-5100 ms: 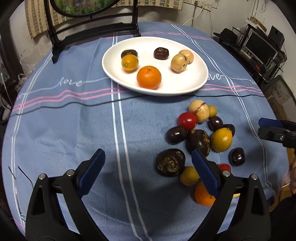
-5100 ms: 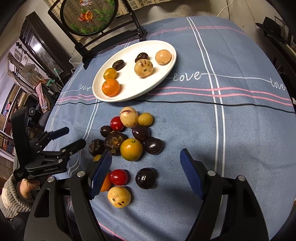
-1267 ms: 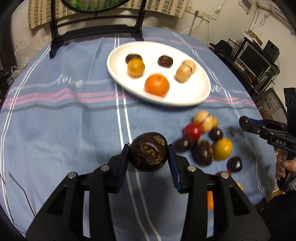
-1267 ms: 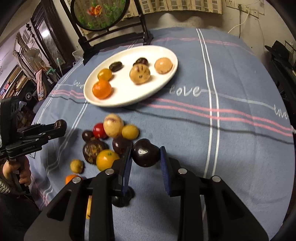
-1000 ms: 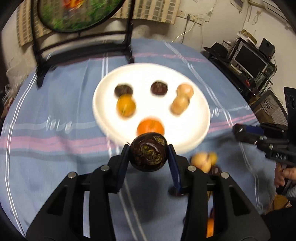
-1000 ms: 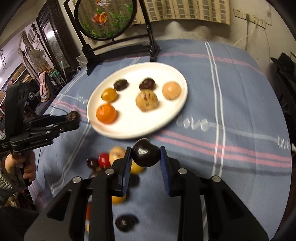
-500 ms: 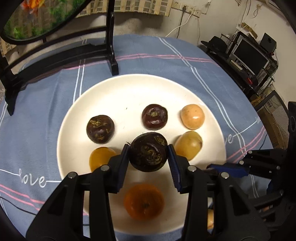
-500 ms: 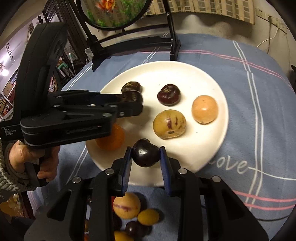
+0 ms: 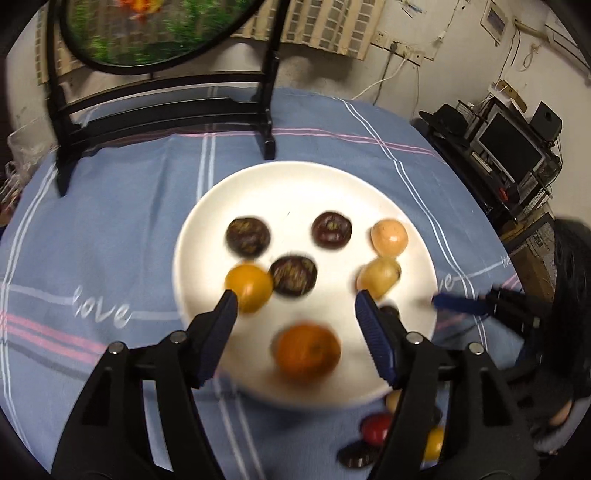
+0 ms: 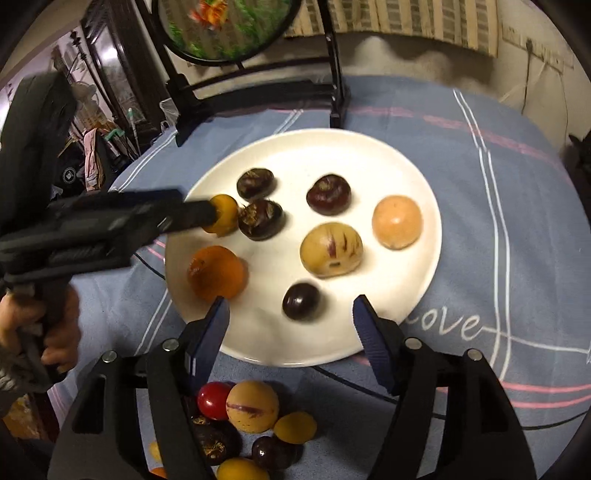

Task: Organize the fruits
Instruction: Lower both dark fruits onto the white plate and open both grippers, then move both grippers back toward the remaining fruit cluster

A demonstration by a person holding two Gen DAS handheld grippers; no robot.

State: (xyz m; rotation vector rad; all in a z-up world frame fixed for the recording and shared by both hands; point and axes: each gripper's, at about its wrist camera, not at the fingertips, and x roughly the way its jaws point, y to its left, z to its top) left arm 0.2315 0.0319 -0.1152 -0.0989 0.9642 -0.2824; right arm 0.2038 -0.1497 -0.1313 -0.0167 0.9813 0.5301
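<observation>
i see a blue tablecloth (image 9: 122,229) with white and pink stripes and the word "love" stitched in white near the plate's edge. at the far side of the table stands a black frame stand (image 9: 162,107) that carries a round panel (image 10: 225,26) painted with green plants and orange fish. a striped hanging (image 9: 328,29) covers the wall behind it. off to one side i make out a dark monitor (image 9: 509,151) and a small speaker (image 9: 546,122) on a cluttered rack. a thin black cable (image 10: 480,413) runs across the cloth.
</observation>
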